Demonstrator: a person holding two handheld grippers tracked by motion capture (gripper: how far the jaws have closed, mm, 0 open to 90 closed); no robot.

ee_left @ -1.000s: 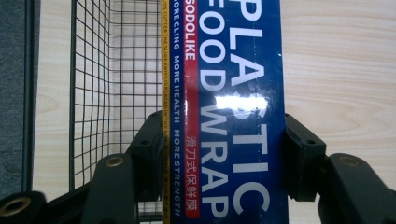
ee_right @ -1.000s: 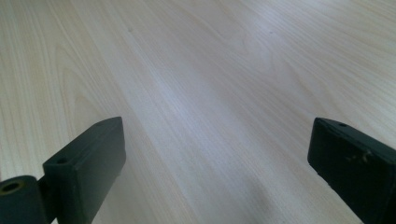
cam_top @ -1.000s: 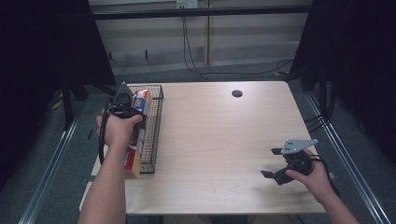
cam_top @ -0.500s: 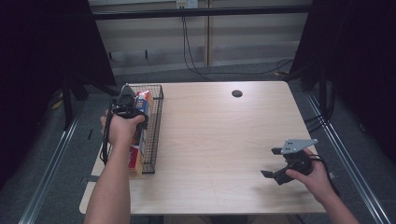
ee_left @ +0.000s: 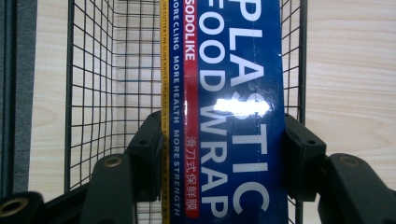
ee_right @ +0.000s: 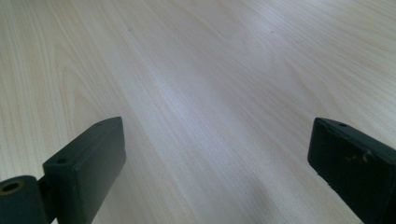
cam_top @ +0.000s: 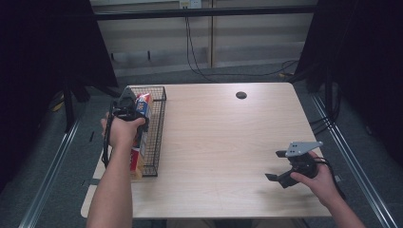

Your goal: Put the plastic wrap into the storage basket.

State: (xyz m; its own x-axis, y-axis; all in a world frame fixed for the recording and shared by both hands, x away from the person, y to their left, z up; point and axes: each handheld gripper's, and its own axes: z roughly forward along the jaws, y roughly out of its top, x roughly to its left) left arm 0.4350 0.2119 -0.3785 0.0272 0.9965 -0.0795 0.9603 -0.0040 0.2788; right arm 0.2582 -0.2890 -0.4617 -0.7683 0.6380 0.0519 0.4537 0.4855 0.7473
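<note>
- High view: the left gripper (cam_top: 127,108) is hanging over the wire basket (cam_top: 160,124) at the tabletop's (cam_top: 223,142) left edge, directly above the wrap box (cam_top: 141,110) lying in it. The box's long axis is running along the basket's length, away from the person. The right gripper (cam_top: 290,166) is sitting well apart, low over bare tabletop near the right corner, so the left hand (cam_top: 121,132) is by far the nearer one to the box.
- Left gripper view: the jaws are standing one on each long side of the box (ee_left: 229,112), pads against or just beside its edges; I judge them closed on it across its short width, though firm contact is hard to confirm. The box is running straight ahead between the jaws, with basket (ee_left: 112,79) mesh beneath and to both sides.
- Right gripper view: the jaws are standing wide apart, holding nothing, with bare tabletop (ee_right: 205,93) between and ahead of them.
</note>
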